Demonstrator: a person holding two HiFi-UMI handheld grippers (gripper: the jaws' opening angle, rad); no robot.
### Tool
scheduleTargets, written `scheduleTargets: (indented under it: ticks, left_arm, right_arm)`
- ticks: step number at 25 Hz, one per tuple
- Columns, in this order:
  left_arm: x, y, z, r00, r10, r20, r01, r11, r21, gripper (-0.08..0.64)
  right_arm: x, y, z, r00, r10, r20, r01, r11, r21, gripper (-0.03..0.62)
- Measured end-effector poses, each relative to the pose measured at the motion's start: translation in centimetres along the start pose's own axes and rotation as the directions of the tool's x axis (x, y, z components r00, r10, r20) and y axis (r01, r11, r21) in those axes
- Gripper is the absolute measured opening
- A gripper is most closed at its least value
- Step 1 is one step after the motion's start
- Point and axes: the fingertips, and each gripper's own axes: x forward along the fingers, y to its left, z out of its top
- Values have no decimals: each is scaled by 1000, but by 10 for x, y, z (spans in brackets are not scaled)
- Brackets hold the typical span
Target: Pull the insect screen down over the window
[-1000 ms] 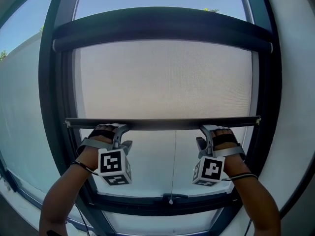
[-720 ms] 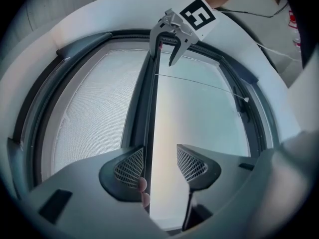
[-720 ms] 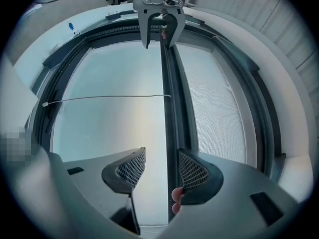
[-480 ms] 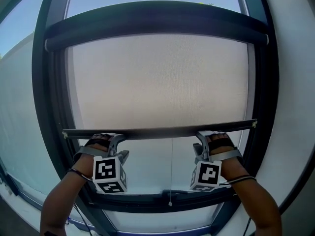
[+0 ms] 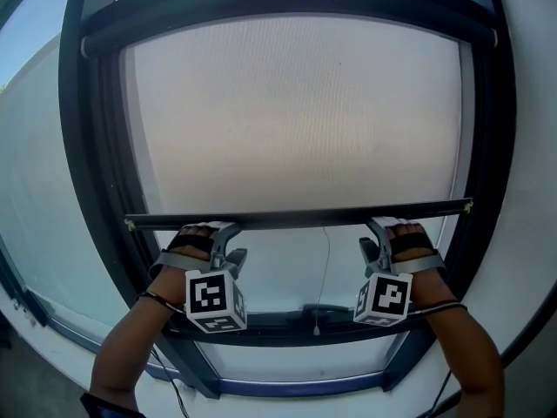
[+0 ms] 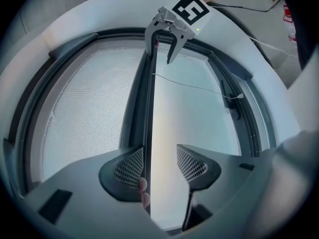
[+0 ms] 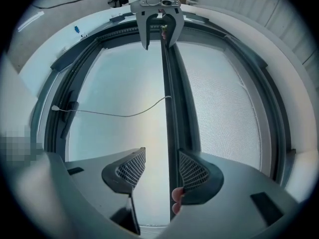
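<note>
Tongs spread wide, left tongs (image 5: 225, 230) and right tongs (image 5: 379, 226) straddle the dark bottom rail (image 5: 300, 216) of the grey mesh insect screen (image 5: 296, 111); pull evenly, keeping it level.

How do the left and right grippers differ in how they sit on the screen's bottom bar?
The left gripper straddles the bottom bar near its left end, the right gripper near its right end. In the left gripper view the bar runs along the left-hand pad; in the right gripper view, along the right-hand pad. Shared: both have jaws apart with the bar between them.
</note>
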Motion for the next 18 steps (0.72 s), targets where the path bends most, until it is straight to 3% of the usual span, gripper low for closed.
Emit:
scheduleTargets:
  ticks: [6,10,18]
  left_arm:
    - [8,-39,-5,996,-91,17,92,996,-13,210]
    - [10,-54,0,995,-100,23,100,995,-20,210]
    - [9,-76,-3,991,-137,5,137,990,-22,210]
  right_arm:
    - [3,40,4,999,45,10,-45,999,-6,202]
    - [-1,54,-1,998,61,9,-61,998,-5,202]
    - [-3,77,3,996,81,24,-83,993,81,202]
